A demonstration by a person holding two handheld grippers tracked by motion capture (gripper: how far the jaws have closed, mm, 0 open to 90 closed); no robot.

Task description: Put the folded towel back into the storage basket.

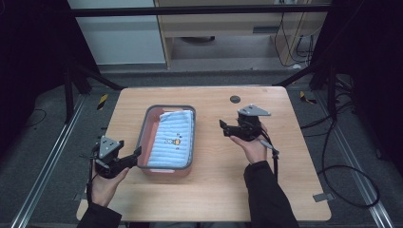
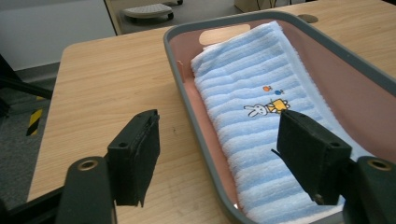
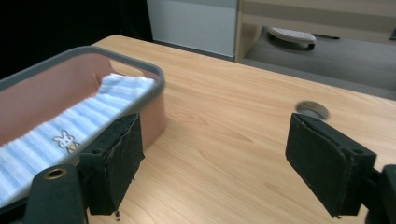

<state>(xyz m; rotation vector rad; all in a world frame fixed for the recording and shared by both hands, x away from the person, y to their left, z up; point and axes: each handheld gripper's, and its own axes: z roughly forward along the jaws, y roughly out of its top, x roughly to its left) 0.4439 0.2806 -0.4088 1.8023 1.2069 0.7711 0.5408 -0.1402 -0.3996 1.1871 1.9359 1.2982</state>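
Note:
A pink bin with a grey rim sits mid-table and holds a folded blue striped towel with a small rabbit print. My left gripper is open at the bin's near left corner. In the left gripper view its jaws straddle the grey rim, one over bare wood, the other over the towel. My right gripper is open over bare table to the right of the bin, pointing toward it. In the right gripper view the gripper has nothing between its jaws, with the bin and towel at left.
The wooden table has a round cable hole near its far edge, also visible as the hole ahead of the right gripper. Black frame rails, cables and a cabinet surround the table on the floor.

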